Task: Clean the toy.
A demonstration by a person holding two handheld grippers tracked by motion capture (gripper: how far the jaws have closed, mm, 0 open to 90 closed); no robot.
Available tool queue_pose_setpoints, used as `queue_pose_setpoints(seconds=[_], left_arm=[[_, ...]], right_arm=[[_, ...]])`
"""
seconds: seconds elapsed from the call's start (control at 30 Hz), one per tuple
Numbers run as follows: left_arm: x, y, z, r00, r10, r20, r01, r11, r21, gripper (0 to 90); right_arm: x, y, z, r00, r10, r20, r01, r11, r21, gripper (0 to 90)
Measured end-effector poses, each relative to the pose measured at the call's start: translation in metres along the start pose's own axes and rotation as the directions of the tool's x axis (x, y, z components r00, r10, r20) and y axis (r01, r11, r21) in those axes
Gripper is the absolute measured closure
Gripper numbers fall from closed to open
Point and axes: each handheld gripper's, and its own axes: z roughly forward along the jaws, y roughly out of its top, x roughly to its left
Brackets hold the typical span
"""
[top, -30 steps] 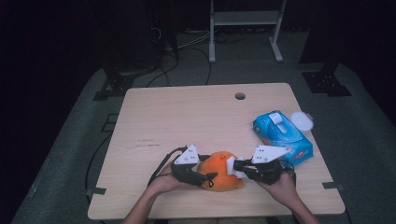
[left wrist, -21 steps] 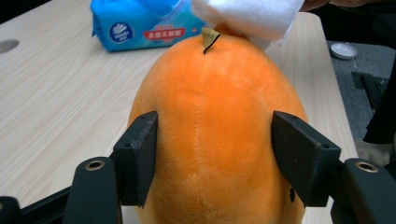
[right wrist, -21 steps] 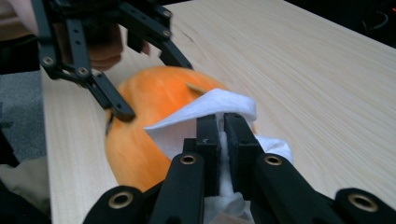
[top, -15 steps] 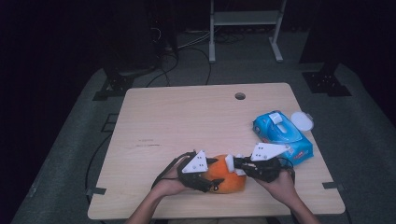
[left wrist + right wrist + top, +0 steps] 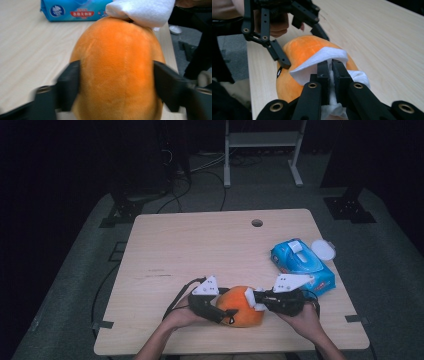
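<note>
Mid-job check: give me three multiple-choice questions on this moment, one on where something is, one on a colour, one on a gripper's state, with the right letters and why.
1. Where does the blue wipes pack lie on the table?
A. far left corner
B. right side, beyond the right gripper
C. under the toy

2. What colour is the plush toy?
A. green
B. purple
C. orange

3. How is the left gripper set?
A. jaws on both sides of the toy
B. lying on the floor
C. shut on the pack

Answers: B, the high view shows it there; C, the fur is orange; A, a black jaw sits on each flank, while the right gripper pinches a white wipe.
</note>
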Motion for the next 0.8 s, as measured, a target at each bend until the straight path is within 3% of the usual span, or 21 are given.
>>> queue_pose_setpoints(seconds=[0.07, 0.2, 0.3, 0.33, 0.43, 0.5, 0.57, 0.63, 0.8], left_arm=[[-0.003, 0.004, -0.003, 0.9975, 0.056, -0.042, -0.057, 0.9978, -0.032, 42.1], [-0.005, 0.011, -0.007, 0.9858, 0.137, -0.096, -0.145, 0.9859, -0.084, 43.2], [-0.006, 0.006, -0.004, 0.9798, 0.177, -0.093, -0.182, 0.9816, -0.056, 42.5], [-0.006, 0.004, -0.003, 0.9788, 0.184, -0.090, -0.189, 0.9809, -0.048, 41.3], [-0.004, 0.000, -0.004, 0.9834, 0.166, -0.072, -0.171, 0.9838, -0.055, 39.4], [-0.002, -0.003, -0.006, 0.9873, 0.145, -0.065, -0.149, 0.9868, -0.063, 39.1], [-0.001, -0.005, -0.006, 0.9883, 0.139, -0.063, -0.143, 0.9874, -0.068, 38.8], [-0.003, -0.003, -0.004, 0.9868, 0.148, -0.065, -0.152, 0.9863, -0.064, 38.4], [-0.011, 0.005, -0.001, 0.9726, 0.220, -0.076, -0.222, 0.9749, -0.020, 38.1]], right_arm=[[0.000, 0.003, -0.002, 0.9999, -0.003, 0.016, 0.003, 1.000, -0.010, 84.4], [0.000, 0.010, -0.008, 0.9997, 0.003, 0.026, -0.001, 0.998, -0.060, 84.4], [0.002, 0.014, -0.007, 0.9996, -0.013, 0.025, 0.015, 0.998, -0.067, 84.4], [0.003, 0.013, -0.004, 0.9995, -0.019, 0.027, 0.021, 0.998, -0.056, 84.4], [0.001, 0.008, 0.000, 0.9996, -0.015, 0.022, 0.016, 0.999, -0.035, 84.4], [-0.003, 0.005, -0.002, 0.9989, -0.015, 0.044, 0.016, 1.000, -0.014, 84.4], [-0.010, -0.001, -0.005, 0.9987, 0.019, 0.047, -0.019, 1.000, -0.012, 84.4], [-0.011, -0.003, -0.006, 0.9986, 0.027, 0.046, -0.026, 1.000, -0.013, 84.4], [0.002, 0.008, -0.002, 0.9995, -0.019, 0.024, 0.020, 0.999, -0.037, 84.4]])
